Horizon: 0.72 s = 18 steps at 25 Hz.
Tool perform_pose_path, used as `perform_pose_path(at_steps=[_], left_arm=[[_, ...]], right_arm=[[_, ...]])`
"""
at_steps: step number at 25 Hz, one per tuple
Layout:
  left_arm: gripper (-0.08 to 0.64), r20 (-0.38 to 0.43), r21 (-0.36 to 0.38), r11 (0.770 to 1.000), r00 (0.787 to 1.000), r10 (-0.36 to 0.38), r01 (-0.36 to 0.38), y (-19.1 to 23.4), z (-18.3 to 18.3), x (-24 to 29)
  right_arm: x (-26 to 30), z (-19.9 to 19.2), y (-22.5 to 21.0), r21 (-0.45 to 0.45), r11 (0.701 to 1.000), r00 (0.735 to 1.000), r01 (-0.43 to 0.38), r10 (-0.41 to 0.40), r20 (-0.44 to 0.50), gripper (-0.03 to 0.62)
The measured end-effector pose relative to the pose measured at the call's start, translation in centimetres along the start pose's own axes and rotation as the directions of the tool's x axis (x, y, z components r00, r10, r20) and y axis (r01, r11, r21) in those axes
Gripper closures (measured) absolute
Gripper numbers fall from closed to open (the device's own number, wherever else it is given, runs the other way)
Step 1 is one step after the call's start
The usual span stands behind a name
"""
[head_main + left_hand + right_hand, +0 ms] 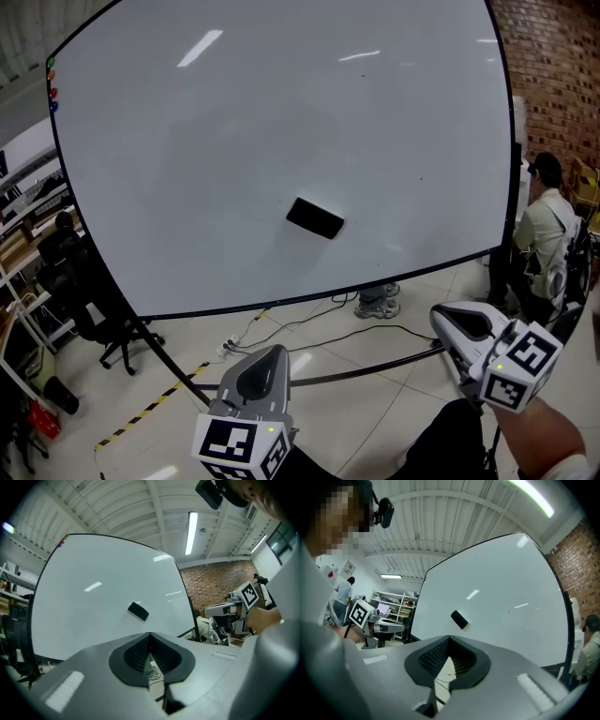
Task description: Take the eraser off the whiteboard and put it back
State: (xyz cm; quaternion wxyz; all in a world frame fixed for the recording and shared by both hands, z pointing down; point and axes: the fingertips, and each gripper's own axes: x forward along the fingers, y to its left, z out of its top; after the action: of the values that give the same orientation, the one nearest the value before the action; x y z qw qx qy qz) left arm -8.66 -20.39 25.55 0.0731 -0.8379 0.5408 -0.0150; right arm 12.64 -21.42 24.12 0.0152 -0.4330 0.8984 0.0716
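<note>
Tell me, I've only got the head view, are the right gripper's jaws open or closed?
Observer: Closed. In the right gripper view the right gripper has its jaws together, nothing between them.
Operator: And the left one?
Observer: The left gripper is shut and empty too, by its own view.
Operator: Is the eraser lined up with either?
Observer: In the right gripper view the eraser shows just above the jaw tips, apart from them, on the whiteboard.
</note>
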Motion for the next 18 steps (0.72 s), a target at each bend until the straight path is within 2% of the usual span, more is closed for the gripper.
perform_pose_path(at_steps=[18], left_arm=[[0.543,-0.013,-0.018,1.0,1.0,0.002,-0.002,0.4,-1.2,0.4]], right_arm=[[1.1,-1.6,0.4,0.01,1.0,0.999,-0.026,0.026,-0.03,0.591]])
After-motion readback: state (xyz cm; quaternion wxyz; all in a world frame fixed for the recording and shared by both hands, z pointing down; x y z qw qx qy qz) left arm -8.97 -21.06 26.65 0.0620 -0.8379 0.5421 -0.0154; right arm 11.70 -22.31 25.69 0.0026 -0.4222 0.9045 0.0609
